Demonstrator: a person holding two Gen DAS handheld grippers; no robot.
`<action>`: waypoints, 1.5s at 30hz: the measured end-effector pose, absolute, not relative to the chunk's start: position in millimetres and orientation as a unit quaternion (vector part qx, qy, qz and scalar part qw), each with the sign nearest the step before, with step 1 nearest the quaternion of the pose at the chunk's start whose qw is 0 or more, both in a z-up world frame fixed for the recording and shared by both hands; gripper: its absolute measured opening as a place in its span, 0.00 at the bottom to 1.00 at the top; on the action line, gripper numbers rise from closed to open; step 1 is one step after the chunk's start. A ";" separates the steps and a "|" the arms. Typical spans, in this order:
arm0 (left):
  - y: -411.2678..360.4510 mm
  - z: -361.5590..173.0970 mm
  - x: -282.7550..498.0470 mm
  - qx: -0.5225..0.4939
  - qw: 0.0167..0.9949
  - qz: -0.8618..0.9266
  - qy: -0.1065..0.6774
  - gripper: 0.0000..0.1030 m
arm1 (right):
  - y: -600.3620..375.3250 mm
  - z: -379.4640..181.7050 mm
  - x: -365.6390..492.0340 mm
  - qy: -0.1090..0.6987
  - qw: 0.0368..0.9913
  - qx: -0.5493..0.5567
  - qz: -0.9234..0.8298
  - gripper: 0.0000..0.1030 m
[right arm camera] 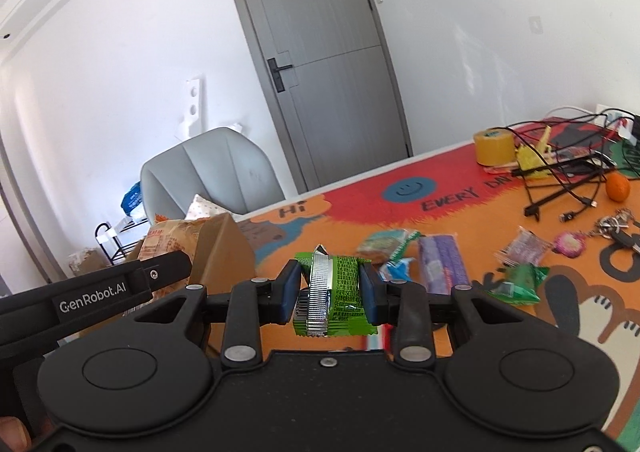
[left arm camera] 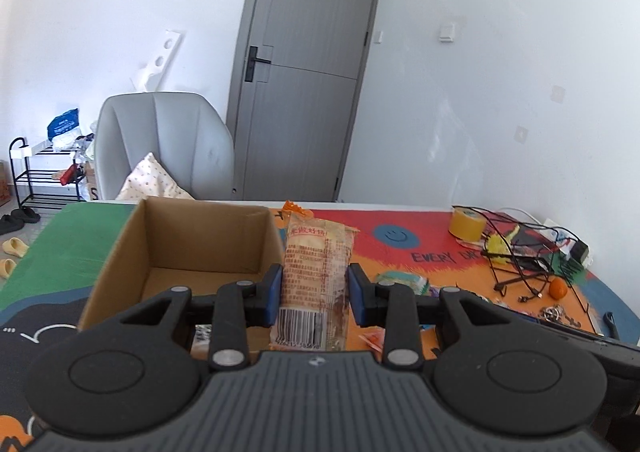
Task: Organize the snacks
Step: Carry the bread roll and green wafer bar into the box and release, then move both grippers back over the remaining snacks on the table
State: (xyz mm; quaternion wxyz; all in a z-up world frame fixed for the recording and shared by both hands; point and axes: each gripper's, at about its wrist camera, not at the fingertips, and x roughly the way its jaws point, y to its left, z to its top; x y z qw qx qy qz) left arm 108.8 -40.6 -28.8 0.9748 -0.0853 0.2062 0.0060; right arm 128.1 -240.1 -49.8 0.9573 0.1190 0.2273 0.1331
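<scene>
My left gripper point(left arm camera: 315, 290) is shut on a long tan snack packet point(left arm camera: 314, 272) with a barcode, held upright just right of the open cardboard box point(left arm camera: 120, 252), above its right wall. The box looks empty inside. My right gripper point(right arm camera: 330, 294) is shut on a small green snack packet point(right arm camera: 344, 288) with a silver seam, held above the orange mat. In the right wrist view the box point(right arm camera: 222, 252) and the tan packet point(right arm camera: 168, 240) show at the left, with the left gripper's arm in front.
Loose snacks lie on the colourful mat point(right arm camera: 400, 211): a purple packet point(right arm camera: 442, 264), a green packet point(right arm camera: 520, 284), a pale packet point(right arm camera: 386, 244). At the far right are a yellow tape roll point(right arm camera: 494, 147), cables point(right arm camera: 560, 179), an orange point(right arm camera: 618, 187) and keys. A grey chair point(left arm camera: 164, 143) stands behind the table.
</scene>
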 end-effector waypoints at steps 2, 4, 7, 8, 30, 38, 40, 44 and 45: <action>-31.3 -25.5 106.4 -0.090 0.975 0.014 0.202 0.32 | -232.2 -45.6 128.3 0.224 0.957 0.115 0.141 0.32; -22.0 -23.1 105.4 -0.094 0.975 0.023 0.199 0.32 | -223.7 -42.5 128.8 0.221 0.957 0.111 0.150 0.32; -7.1 -20.2 103.8 -0.101 0.975 0.035 0.195 0.32 | -211.3 -39.1 131.3 0.219 0.957 0.106 0.160 0.32; -2.4 -19.7 103.8 -0.103 0.975 0.040 0.194 0.32 | -206.9 -38.2 132.5 0.219 0.956 0.104 0.165 0.32; 60.0 -35.3 131.4 -0.136 0.961 0.091 0.222 0.50 | -138.6 -41.2 168.9 0.247 0.938 0.093 0.222 0.33; 62.7 -31.7 113.1 -0.127 0.963 0.121 0.207 0.88 | -140.8 -41.8 164.4 0.247 0.939 0.099 0.219 0.54; 61.1 -31.0 111.9 -0.128 0.961 0.123 0.212 0.89 | -145.4 -42.0 161.7 0.248 0.939 0.102 0.215 0.57; 56.5 -32.4 109.7 -0.125 0.959 0.130 0.220 0.91 | -154.3 -42.6 158.1 0.253 0.941 0.102 0.203 0.63; 55.7 -33.0 108.8 -0.125 0.958 0.131 0.221 0.91 | -156.6 -43.0 156.8 0.254 0.941 0.102 0.201 0.64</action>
